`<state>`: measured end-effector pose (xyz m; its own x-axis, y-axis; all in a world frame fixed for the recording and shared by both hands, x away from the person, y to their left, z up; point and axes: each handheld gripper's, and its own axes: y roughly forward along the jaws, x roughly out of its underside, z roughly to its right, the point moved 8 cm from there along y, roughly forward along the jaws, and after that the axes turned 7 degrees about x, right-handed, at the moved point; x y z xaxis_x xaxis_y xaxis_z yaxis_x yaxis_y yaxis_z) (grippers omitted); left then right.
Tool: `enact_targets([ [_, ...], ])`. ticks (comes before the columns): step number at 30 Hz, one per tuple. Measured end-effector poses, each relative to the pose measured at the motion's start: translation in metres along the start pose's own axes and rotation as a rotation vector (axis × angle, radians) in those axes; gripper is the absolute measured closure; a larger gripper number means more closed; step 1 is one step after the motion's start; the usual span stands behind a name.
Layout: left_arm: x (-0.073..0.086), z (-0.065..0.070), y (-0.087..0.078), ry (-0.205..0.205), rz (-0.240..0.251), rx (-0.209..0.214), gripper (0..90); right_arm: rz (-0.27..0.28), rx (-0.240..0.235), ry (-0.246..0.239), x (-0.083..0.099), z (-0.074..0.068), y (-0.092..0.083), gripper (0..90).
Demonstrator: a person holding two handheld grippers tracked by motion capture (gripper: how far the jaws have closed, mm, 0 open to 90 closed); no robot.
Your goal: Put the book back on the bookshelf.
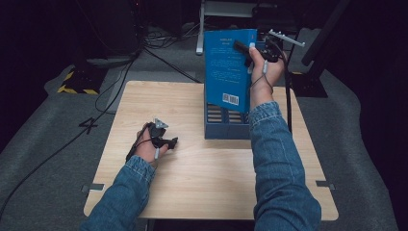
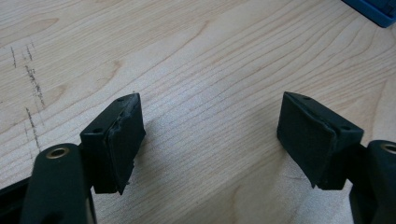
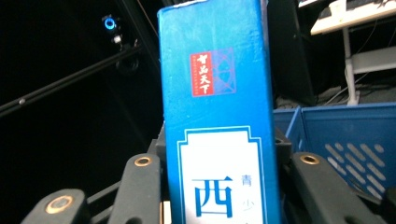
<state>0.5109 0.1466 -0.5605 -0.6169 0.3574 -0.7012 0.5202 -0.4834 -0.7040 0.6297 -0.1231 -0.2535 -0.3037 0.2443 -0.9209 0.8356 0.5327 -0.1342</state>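
Lifting blue book (image 1: 226,67) above blue crate (image 1: 226,126), right tongs (image 1: 251,50) clamped on spine. Left tongs (image 1: 169,142) wide, empty, resting on tabletop (image 1: 202,168). Next: probably lower book into crate slot.

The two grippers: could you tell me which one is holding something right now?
The right gripper, raised above the blue crate, is clamped on the blue book; the left gripper rests open on the table.

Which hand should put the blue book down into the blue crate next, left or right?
Right. The right claw is already shut on the blue book, holding it upright directly over the blue crate. The left claw rests open on the wooden table, empty and off to the crate's side.
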Motion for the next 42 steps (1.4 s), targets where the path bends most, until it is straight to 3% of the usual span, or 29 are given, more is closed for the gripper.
enact_targets([
  [6, 0.000, 0.000, 0.000, 0.000, 0.000, 0.000, 23.4, 0.007, 0.006, 0.036, 0.005, 0.005, 0.012, 60.9],
  [12, 0.000, 0.000, 0.000, 0.000, 0.000, 0.001, 23.3, 0.012, -0.007, 0.051, 0.003, 0.016, 0.002, 60.9],
  [17, 0.000, 0.000, 0.000, 0.005, -0.001, -0.001, 23.4, 0.025, 0.013, 0.056, 0.000, 0.024, -0.003, 60.8],
  [25, 0.000, 0.000, 0.000, 0.001, 0.000, 0.000, 23.4, 0.019, 0.016, 0.054, 0.005, 0.012, 0.013, 60.7],
  [31, 0.000, 0.000, 0.000, 0.004, 0.000, -0.001, 23.3, 0.027, 0.030, 0.006, 0.011, -0.001, 0.028, 60.7],
  [35, 0.000, 0.000, 0.000, 0.005, -0.004, 0.001, 23.4, 0.014, 0.057, -0.017, 0.022, 0.003, 0.037, 60.6],
  [40, 0.000, 0.000, 0.000, 0.005, -0.004, 0.001, 23.3, 0.053, 0.065, -0.045, 0.032, 0.005, 0.037, 60.2],
  [42, 0.000, 0.000, 0.000, 0.006, -0.004, 0.001, 23.3, 0.039, 0.076, -0.071, 0.042, 0.004, 0.039, 59.1],
])
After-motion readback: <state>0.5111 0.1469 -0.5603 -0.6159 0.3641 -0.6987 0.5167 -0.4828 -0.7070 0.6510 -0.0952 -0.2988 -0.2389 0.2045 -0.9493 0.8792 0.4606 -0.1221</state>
